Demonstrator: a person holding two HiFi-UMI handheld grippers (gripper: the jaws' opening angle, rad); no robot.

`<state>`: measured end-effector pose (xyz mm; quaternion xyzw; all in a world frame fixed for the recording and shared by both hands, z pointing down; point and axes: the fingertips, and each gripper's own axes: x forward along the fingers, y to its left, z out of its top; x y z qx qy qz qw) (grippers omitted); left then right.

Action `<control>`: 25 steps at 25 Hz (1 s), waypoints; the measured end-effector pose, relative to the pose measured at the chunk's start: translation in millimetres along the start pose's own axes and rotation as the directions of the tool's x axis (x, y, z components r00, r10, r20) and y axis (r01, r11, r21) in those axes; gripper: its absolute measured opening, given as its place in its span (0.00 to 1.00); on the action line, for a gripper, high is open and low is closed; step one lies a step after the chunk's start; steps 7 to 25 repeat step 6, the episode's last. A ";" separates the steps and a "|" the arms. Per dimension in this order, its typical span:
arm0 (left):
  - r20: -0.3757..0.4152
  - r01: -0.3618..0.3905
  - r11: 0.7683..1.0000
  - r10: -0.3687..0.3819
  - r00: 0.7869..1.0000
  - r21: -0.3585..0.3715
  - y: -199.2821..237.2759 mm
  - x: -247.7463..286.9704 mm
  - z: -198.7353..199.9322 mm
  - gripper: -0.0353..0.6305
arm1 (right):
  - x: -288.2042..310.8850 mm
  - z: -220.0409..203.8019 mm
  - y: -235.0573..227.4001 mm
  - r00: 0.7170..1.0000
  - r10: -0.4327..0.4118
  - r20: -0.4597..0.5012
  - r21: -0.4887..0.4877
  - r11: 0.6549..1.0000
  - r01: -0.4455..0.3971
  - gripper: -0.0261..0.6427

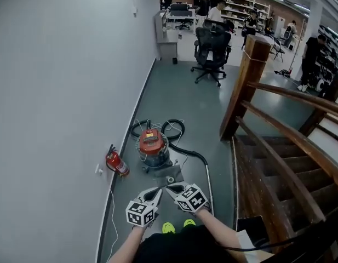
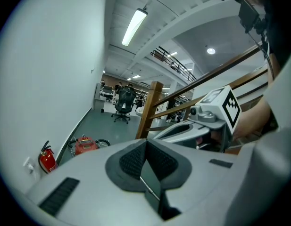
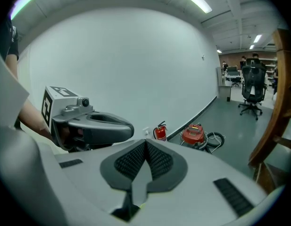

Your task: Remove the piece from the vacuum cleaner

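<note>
A red and blue canister vacuum cleaner stands on the grey floor near the wall, its black hose coiled behind it and running to a metal wand and floor head. It also shows as the small vacuum cleaner in the left gripper view and the vacuum cleaner in the right one. My left gripper and right gripper are held side by side in front of me, short of the vacuum. Both are shut with nothing between the pads.
A red fire extinguisher leans at the wall left of the vacuum. A wooden stair rail and post with steps down stands to the right. An office chair, desks and several people are far down the room.
</note>
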<state>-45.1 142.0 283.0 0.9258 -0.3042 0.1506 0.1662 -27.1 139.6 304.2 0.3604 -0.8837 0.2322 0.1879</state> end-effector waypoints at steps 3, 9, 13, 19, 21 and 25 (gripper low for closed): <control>-0.010 0.001 1.000 -0.001 1.000 0.002 -1.1 -2.9 -6.2 0.07 | -1.4 -3.3 0.9 1.000 -0.003 0.000 0.002 1.000 0.003 0.06; -0.034 0.008 1.000 -0.009 0.999 -0.005 -8.4 -8.6 -18.4 0.07 | -6.4 -15.9 6.7 1.000 -0.004 -0.007 0.025 1.000 0.005 0.06; -0.034 0.008 1.000 -0.009 0.999 -0.005 -8.4 -8.6 -18.4 0.07 | -6.4 -15.9 6.7 1.000 -0.004 -0.007 0.025 1.000 0.005 0.06; -0.034 0.008 1.000 -0.009 0.999 -0.005 -8.4 -8.6 -18.4 0.07 | -6.4 -15.9 6.7 1.000 -0.004 -0.007 0.025 1.000 0.005 0.06; -0.034 0.008 1.000 -0.009 0.999 -0.005 -8.4 -8.6 -18.4 0.07 | -6.4 -15.9 6.7 1.000 -0.004 -0.007 0.025 1.000 0.005 0.06; -0.034 0.008 1.000 -0.009 0.999 -0.005 -8.4 -8.6 -18.4 0.07 | -6.4 -15.9 6.7 1.000 -0.004 -0.007 0.025 1.000 0.005 0.06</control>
